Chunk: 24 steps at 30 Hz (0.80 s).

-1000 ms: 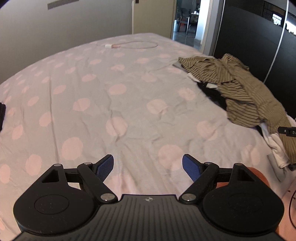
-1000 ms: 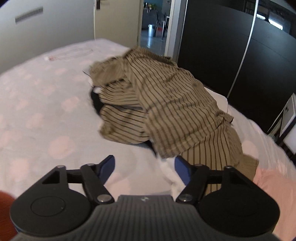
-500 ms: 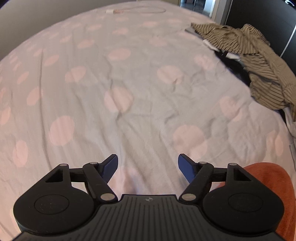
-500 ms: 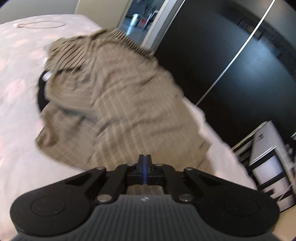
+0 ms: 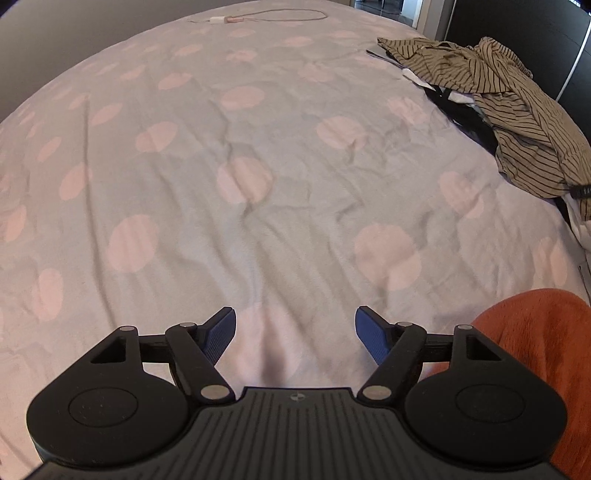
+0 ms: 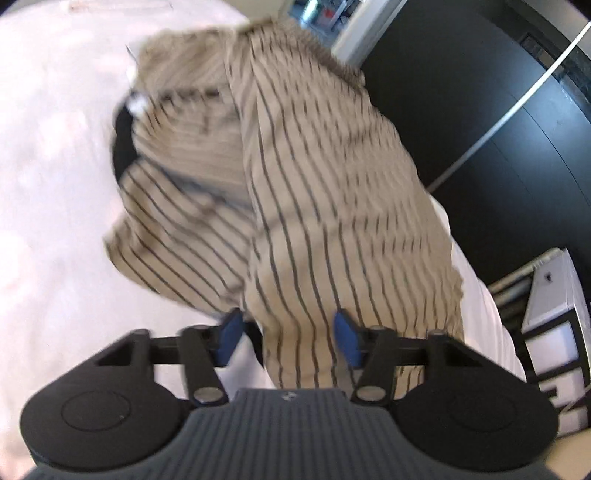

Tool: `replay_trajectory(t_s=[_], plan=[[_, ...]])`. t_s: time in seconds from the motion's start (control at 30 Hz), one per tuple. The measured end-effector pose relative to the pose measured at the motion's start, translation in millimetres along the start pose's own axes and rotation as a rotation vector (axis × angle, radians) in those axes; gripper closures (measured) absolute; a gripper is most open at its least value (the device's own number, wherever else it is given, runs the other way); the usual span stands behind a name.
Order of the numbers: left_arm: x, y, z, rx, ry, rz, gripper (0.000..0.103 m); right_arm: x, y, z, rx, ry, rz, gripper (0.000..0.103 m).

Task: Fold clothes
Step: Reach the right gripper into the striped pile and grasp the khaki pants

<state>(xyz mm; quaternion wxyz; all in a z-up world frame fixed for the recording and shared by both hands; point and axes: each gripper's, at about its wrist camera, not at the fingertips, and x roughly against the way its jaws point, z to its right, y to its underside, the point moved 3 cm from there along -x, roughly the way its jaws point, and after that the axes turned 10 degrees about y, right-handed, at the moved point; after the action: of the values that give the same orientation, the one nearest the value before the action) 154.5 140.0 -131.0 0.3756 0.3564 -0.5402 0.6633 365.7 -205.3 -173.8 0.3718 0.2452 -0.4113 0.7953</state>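
While right tongs (image 6: 287, 338) spread, opening astride striped garment (image 6: 314, 206), left tongs (image 5: 295, 334) released above bare bedsheet (image 5: 258, 155).

Striped garment (image 6: 314, 206): motion-blurred, near end hidden behind gripper body; dark garment (image 5: 476, 125) mostly buried beneath it; orange cloth (image 5: 546, 354) cut by frame edge; cable (image 5: 258, 16) tiny.

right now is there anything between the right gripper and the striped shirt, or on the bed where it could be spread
Nothing visible blocks it. The striped shirt already hangs between the right gripper's opening jaws. The polka-dot bedspread ahead of the left gripper looks bare, apart from a cable at its far edge.
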Motion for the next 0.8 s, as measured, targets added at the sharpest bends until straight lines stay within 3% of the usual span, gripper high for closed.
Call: replay_trajectory(t_s=[0.03, 0.17, 0.27, 0.43, 0.6, 0.8], plan=[[3, 0, -2, 0.003, -0.002, 0.004, 0.018, -2, 1, 3, -0.016, 0.008, -0.011, 0.099], [13, 0, -9, 0.015, -0.014, 0.027, 0.018, 10, -10, 23, -0.085, -0.003, 0.011, 0.102], [19, 0, -13, 0.019, -0.018, 0.039, 0.018, 38, -33, 35, -0.067, 0.019, 0.104, 0.102], [37, -5, -21, 0.003, -0.018, 0.068, 0.018, 108, -82, 30, -0.055, -0.047, 0.260, 0.102], [65, -15, -43, 0.010, -0.084, 0.116, 0.018, 187, -106, -22, 0.015, -0.210, 0.371, 0.103], [106, -27, -82, 0.005, -0.167, 0.174, 0.018, 270, -86, -122, 0.166, -0.476, 0.444, 0.103]])
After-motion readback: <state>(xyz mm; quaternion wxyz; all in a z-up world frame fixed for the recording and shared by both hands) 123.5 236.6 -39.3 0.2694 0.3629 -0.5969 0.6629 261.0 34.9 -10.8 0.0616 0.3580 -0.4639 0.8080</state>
